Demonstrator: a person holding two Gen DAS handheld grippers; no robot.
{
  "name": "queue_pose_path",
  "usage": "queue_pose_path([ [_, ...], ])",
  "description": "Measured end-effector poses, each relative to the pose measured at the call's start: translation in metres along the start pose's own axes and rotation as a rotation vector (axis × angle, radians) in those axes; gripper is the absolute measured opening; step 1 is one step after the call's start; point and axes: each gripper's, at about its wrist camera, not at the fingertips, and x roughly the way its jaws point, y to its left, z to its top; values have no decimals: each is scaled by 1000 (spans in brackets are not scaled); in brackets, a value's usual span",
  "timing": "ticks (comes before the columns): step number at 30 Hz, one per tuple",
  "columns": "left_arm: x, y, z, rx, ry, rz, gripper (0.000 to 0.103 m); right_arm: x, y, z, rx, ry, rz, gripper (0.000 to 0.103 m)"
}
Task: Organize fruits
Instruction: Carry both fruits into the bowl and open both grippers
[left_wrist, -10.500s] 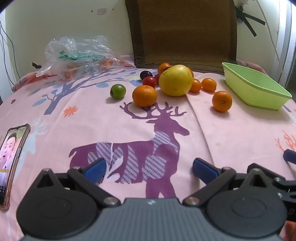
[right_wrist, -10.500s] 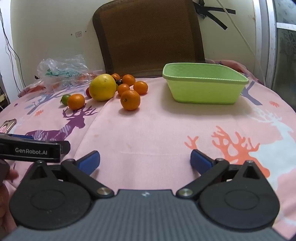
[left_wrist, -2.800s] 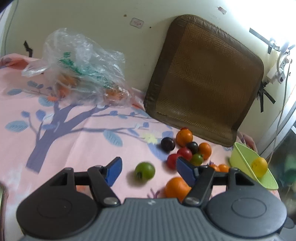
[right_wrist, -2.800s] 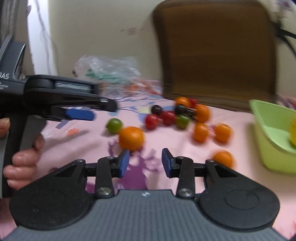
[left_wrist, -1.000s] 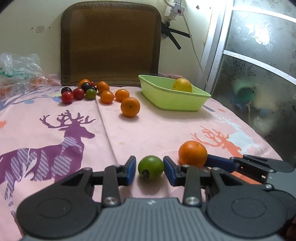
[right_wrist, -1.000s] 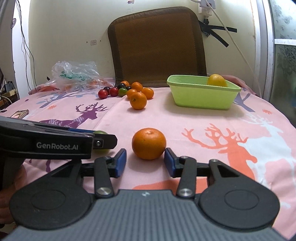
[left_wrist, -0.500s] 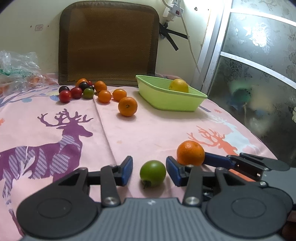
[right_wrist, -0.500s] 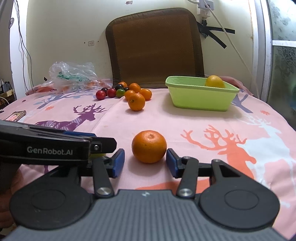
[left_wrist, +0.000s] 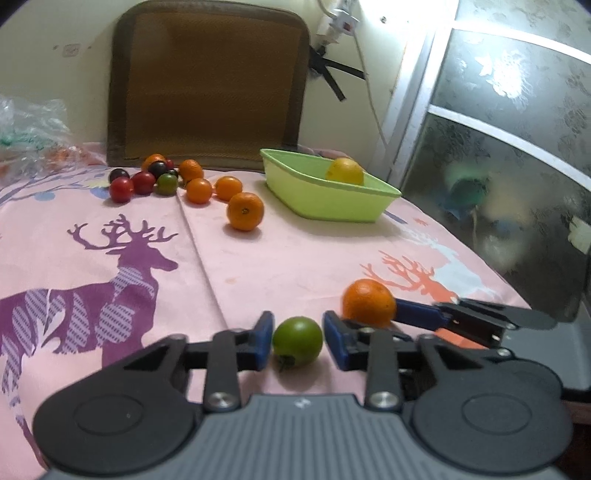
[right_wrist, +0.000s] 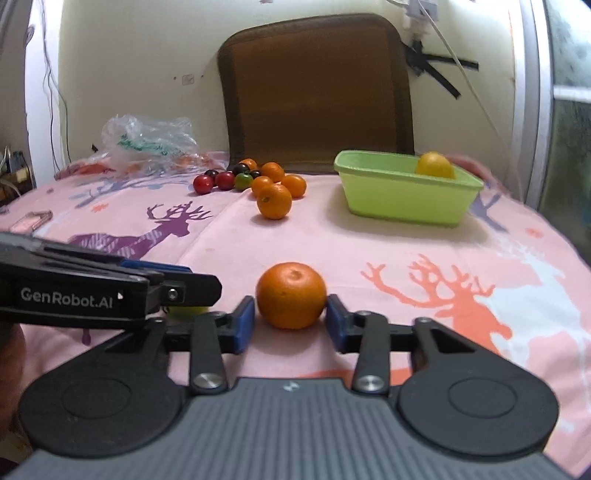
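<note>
A green fruit (left_wrist: 297, 341) rests on the pink deer cloth between the fingers of my left gripper (left_wrist: 298, 338), which touch both its sides. Just right of it sits an orange (right_wrist: 291, 295), with my right gripper (right_wrist: 290, 325) shut on it. The green basin (left_wrist: 332, 206) stands at the back right and holds a yellow citrus (left_wrist: 345, 170). Loose oranges (left_wrist: 245, 211) and small red, dark and green fruits (left_wrist: 142, 181) lie in a cluster at the back, left of the basin.
A brown cushion (left_wrist: 207, 85) leans on the wall behind the fruit. At the back left lies a crumpled plastic bag (right_wrist: 147, 144), and a phone (right_wrist: 35, 218) at the far left. A frosted glass door (left_wrist: 498, 147) stands past the table's right edge.
Half a second ago both grippers' fingers stood a little apart from their fruits; now they have closed in and touch them. Both views have shifted slightly toward the basin.
</note>
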Motion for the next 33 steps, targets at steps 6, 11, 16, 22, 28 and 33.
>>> queue_pose_path([
  [6, 4, 2, 22, -16, 4, -60, 29, 0, -21, 18, 52, -34, 31, 42],
  [11, 31, -5, 83, 1, -33, -107, 29, 14, -50, 55, 61, -139, -31, 42],
  [16, 97, -8, 144, -41, -16, -135, 29, 44, -87, 87, 56, -175, -112, 42],
  [22, 163, -18, 168, -40, 62, -110, 29, 74, -119, 93, 64, -120, -142, 43],
  [28, 184, -22, 161, -8, 103, -67, 34, 89, -123, 87, 71, -86, -144, 44],
  [33, 179, -25, 161, 18, 86, -44, 45, 81, -119, 87, 45, -132, -189, 57],
])
